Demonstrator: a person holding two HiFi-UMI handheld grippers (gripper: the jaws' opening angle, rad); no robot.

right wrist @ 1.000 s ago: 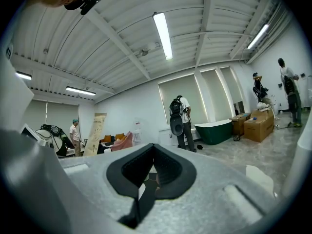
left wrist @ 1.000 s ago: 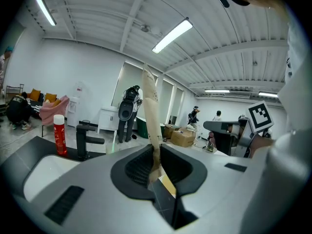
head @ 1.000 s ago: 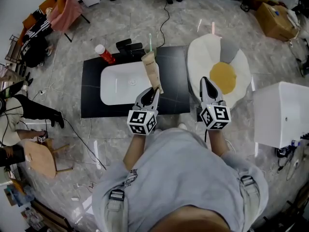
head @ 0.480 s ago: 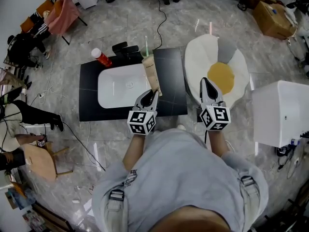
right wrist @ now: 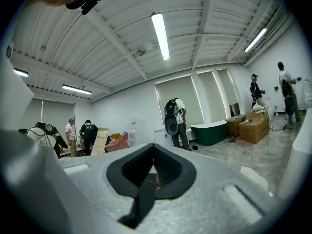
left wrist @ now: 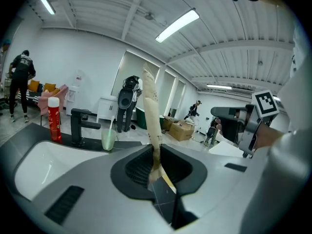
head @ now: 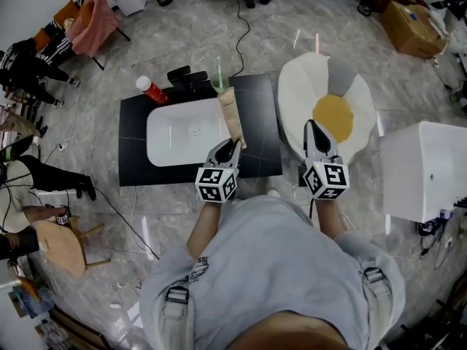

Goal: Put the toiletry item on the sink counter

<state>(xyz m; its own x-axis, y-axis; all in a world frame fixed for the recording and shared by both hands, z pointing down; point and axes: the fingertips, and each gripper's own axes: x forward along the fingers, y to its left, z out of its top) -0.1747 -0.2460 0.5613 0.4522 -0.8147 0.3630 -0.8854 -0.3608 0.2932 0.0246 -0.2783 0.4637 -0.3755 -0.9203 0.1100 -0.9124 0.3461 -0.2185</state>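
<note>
My left gripper has its fingers clamped on the flat end of the beige plastic toiletry tube. I hold it over the black bench, just right of the white basin, with its long axis pointing up and away from me. My right gripper has its fingers together, holding nothing.

Tall beige squeeze tube: dark print low on side, just above jaws, reads roughly "TO"; rest of word cannot be made out. Red bottle with white cap on desk: label too small to read.

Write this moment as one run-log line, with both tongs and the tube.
left tongs: shut on tube | tube: over sink counter, not yet set down | right tongs: shut, empty
</note>
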